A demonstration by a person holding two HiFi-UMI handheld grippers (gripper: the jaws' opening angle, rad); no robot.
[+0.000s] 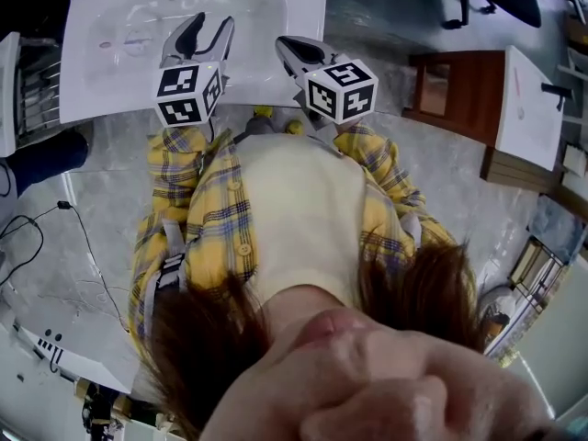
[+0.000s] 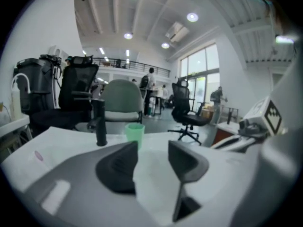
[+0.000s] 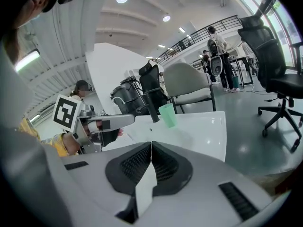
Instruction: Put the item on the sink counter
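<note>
The green cup [image 2: 135, 134] stands upright on the white sink counter [image 1: 276, 35], near its far rim. It is just beside the black faucet [image 2: 100, 124], which sits at its 9 o'clock in my left gripper view. My left gripper [image 2: 152, 148] hangs over the basin side of the counter with the cup at its 12 o'clock, well clear of it. Its jaws stand apart with nothing between them. My right gripper [image 3: 151, 145] is at the left one's 3 o'clock in the head view, over the counter's right part, jaws pressed together and empty. A brown wooden cabinet [image 1: 459, 85] stands on the floor further out at 3 o'clock. A grey chair [image 2: 120, 100] stands behind the sink.
</note>
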